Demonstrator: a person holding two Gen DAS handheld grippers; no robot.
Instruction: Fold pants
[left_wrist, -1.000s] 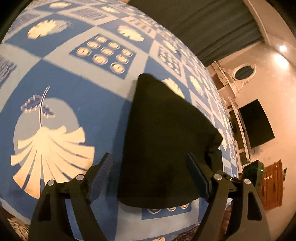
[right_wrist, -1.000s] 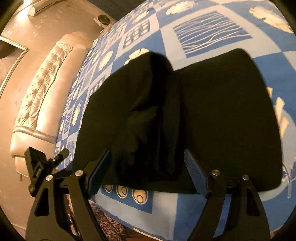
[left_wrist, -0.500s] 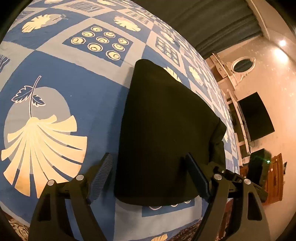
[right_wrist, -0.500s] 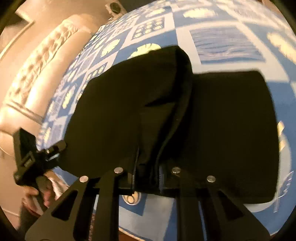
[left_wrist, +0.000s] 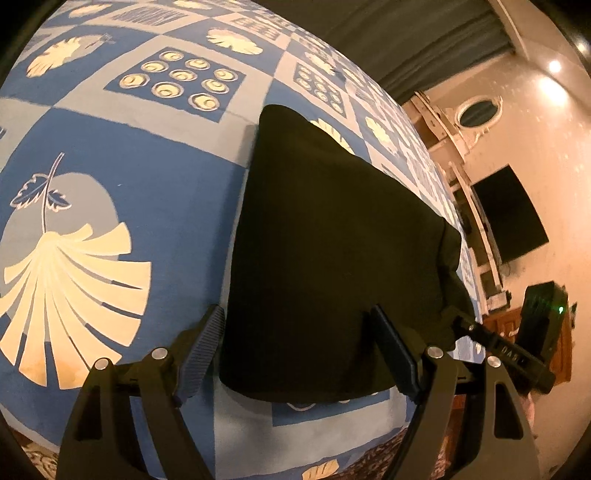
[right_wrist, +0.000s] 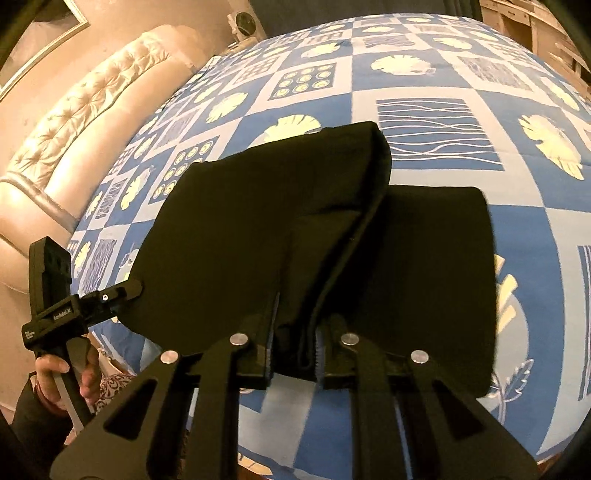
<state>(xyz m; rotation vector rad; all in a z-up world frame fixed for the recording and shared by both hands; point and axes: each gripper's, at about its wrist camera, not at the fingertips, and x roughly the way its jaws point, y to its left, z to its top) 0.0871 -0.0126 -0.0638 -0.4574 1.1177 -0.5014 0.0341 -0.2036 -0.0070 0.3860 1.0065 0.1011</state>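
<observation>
One pair of black pants (right_wrist: 258, 236), already doubled, is lying at the near edge of the bed (right_wrist: 424, 85).
Right tongs (right_wrist: 293, 350) are clamping the bunched near hem; left tongs (left_wrist: 295, 354) are hovering apart over the near left corner without gripping it. To fold well, both corners ought to be gripped and lifted level together. Against the earlier view, the right tongs were open a second ago and have since closed on the cloth.
</observation>
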